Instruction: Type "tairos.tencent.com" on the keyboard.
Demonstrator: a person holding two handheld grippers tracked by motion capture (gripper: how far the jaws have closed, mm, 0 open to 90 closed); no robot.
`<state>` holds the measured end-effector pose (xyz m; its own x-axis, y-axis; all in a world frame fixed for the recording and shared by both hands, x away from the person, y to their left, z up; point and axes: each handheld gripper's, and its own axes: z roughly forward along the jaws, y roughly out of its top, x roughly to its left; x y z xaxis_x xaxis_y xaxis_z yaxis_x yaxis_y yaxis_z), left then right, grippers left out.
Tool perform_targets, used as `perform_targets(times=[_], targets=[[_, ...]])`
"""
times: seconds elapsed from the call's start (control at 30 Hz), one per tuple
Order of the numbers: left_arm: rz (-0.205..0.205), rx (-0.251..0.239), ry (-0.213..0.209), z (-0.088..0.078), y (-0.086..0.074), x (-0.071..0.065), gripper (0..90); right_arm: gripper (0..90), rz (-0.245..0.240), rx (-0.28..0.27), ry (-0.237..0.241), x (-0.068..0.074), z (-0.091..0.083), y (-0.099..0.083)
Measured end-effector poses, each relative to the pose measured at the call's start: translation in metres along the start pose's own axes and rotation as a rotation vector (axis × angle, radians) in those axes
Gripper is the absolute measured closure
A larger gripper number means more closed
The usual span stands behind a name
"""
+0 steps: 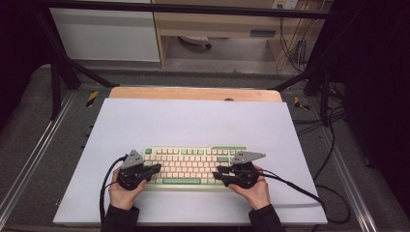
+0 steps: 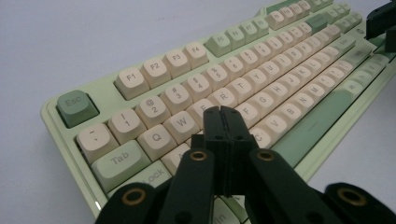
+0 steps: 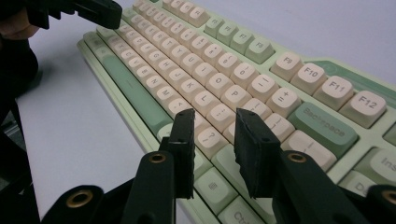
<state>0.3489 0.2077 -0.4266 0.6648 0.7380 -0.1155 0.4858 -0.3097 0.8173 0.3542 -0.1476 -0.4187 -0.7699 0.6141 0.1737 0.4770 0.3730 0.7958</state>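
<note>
A pale green keyboard (image 1: pixel 188 166) with cream keys lies on the white mat, near its front edge. My left gripper (image 1: pixel 157 167) is at the keyboard's left end. In the left gripper view its jaws (image 2: pixel 222 114) are pressed together, shut on nothing, with the tips over the keys below W and E. My right gripper (image 1: pixel 217 172) is at the right end. In the right gripper view its jaws (image 3: pixel 215 113) stand a little apart, open, above the keys near the slash key of the keyboard (image 3: pixel 224 70), with nothing between them. The left gripper (image 3: pixel 93 9) shows far off there.
The white mat (image 1: pixel 193 121) covers most of a wooden table (image 1: pixel 193 93). Black cables (image 1: pixel 300 188) trail from both grippers across the mat's front. Dark frame legs and wiring stand behind and to the right of the table.
</note>
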Motion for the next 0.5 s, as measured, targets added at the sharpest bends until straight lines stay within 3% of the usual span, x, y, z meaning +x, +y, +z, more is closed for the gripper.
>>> perform_targets(times=[0.5], targets=[[0.001,-0.003,0.0,0.0,0.0,0.0,90.0,84.6,0.018,0.027,0.003,0.009,0.025,0.016]])
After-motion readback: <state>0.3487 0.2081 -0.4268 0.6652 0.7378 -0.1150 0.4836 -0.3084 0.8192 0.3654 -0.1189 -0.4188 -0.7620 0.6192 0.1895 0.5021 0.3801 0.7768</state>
